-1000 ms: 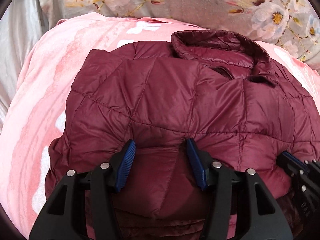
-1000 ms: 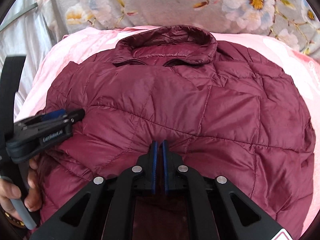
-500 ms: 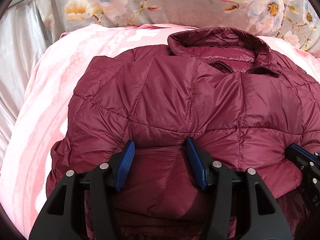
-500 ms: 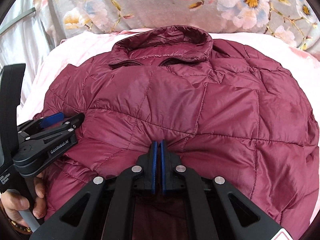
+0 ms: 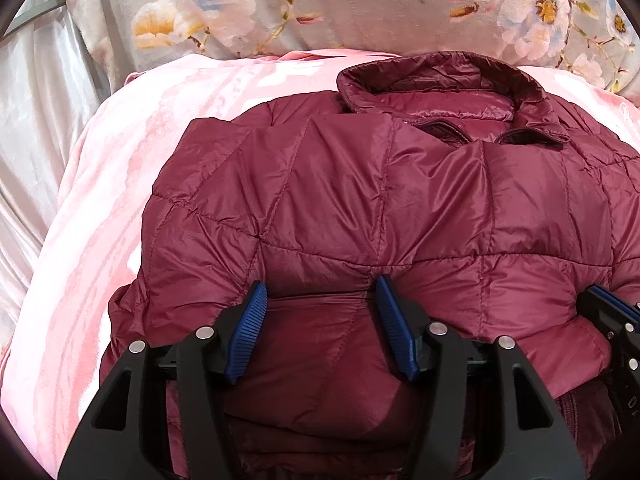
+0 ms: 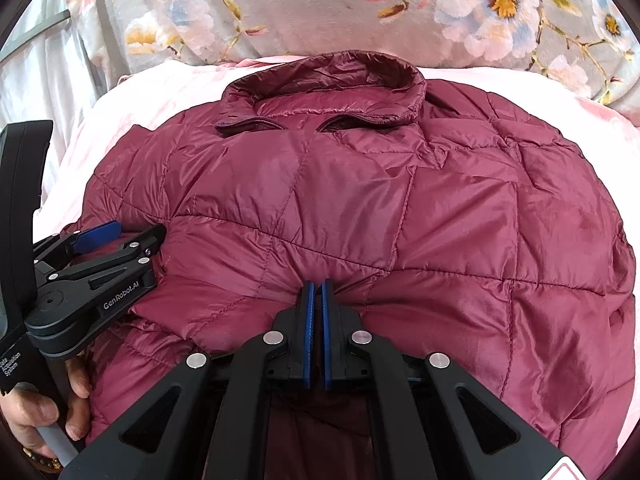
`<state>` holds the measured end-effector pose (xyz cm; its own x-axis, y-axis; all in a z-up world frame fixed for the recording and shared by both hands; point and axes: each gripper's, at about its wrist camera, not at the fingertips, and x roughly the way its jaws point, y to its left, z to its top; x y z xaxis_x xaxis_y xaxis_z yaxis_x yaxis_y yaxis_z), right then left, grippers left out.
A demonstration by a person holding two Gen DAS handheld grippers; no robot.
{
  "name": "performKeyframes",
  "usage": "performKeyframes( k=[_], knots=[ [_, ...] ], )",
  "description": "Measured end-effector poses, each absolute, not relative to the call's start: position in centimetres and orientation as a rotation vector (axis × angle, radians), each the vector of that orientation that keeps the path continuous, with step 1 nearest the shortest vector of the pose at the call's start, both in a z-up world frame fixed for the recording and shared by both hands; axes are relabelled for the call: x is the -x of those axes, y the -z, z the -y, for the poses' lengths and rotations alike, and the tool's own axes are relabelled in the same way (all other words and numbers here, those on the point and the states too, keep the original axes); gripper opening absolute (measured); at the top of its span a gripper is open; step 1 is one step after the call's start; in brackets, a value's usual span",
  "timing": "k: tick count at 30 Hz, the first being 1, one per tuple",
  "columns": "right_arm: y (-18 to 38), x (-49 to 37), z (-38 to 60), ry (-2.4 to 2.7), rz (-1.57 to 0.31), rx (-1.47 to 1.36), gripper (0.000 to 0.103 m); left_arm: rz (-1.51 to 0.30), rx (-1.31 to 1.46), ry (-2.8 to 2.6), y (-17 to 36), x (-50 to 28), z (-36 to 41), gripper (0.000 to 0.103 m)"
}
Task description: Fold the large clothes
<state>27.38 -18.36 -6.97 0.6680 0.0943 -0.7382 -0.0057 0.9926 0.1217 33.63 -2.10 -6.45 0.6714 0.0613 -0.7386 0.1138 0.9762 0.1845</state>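
Maroon jacket (image 5: 360, 200) on pink blanket (image 5: 100, 200), L gripper (image 5: 320, 300) wide over near fold, R gripper (image 6: 316, 292) pinching near edge

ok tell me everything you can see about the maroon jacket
The jacket is a maroon quilted puffer with shiny, nylon-looking fabric, a stand-up collar and an unzipped neck. It lies collar-away on a pink blanket, its near part folded up over the body. The right claw is shut on the near fold; the left claw is open, fabric bulging between its fingers.
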Motion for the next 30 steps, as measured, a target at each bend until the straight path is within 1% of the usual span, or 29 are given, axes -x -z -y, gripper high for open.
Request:
performKeyframes(
  k=[1,4,8,9,10,11,12,13,15,17,20,23,24,25,26,27,30],
  knots=[
    [7.0,-27.4,18.4,-0.059,-0.838,-0.117,0.001,-0.836,-0.223,0.027,6.5,-33.6,2.1,0.057],
    [7.0,-27.4,19.0,-0.084,-0.837,-0.156,0.003,-0.839,-0.221,0.007,6.4,-33.7,1.9,0.065],
    [6.7,-27.4,20.5,-0.147,-0.857,-0.257,0.006,-0.879,-0.173,0.042,5.7,-34.2,1.1,0.066],
    [6.4,-27.4,21.0,-0.163,-0.868,-0.287,0.011,-0.908,-0.136,0.08,5.2,-34.6,0.7,0.066],
    [5.9,-27.4,21.6,-0.173,-0.869,-0.317,0.012,-0.946,-0.04,0.155,4.3,-35.2,-0.1,0.066],
    [4.9,-27.5,22.4,-0.181,-0.849,-0.356,0.017,-0.964,0.041,0.197,3.6,-35.8,-0.8,0.066],
    [4.1,-27.8,23.1,-0.182,-0.826,-0.383,0.024,-0.976,0.125,0.226,2.8,-36.6,-1.5,0.067],
    [2.9,-28.4,24.2,-0.18,-0.787,-0.426,0.028,-0.985,0.227,0.25,1.8,-38.0,-2.3,0.068],
    [1.6,-29.9,25.6,-0.172,-0.753,-0.492,0.043,-0.983,0.336,0.27,0.7,-40.1,-3.0,0.068],
    [0.9,-32.2,27.0,-0.172,-0.744,-0.579,0.048,-0.993,0.405,0.298,0.1,-42.8,-2.7,0.069],
    [1.7,-35.6,28.4,-0.162,-0.759,-0.698,0.048,-1.062,0.453,0.326,1.3,-46.6,-1.3,0.069],
    [4.1,-38.3,29.4,-0.131,-0.809,-0.816,0.049,-1.147,0.507,0.336,3.6,-49.3,-0.1,0.068],
    [4.6,-38.9,29.3,-0.123,-0.826,-0.822,0.045,-1.167,0.516,0.335,4.2,-49.6,0.2,0.064],
    [5.1,-39.7,28.9,-0.129,-0.851,-0.807,0.039,-1.189,0.526,0.336,5.0,-50.0,0.5,0.05],
    [5.2,-40.0,28.6,-0.143,-0.861,-0.783,0.014,-1.203,0.522,0.338,5.3,-50.0,0.6,0.039],
    [4.9,-40.2,28.2,-0.148,-0.862,-0.741,0.009,-1.221,0.51,0.346,5.7,-50.1,0.8,0.015],
    [3.0,-39.1,27.9,-0.13,-0.776,-0.604,0.008,-1.19,0.485,0.356,5.2,-49.5,0.6,0.011]
  ],
)
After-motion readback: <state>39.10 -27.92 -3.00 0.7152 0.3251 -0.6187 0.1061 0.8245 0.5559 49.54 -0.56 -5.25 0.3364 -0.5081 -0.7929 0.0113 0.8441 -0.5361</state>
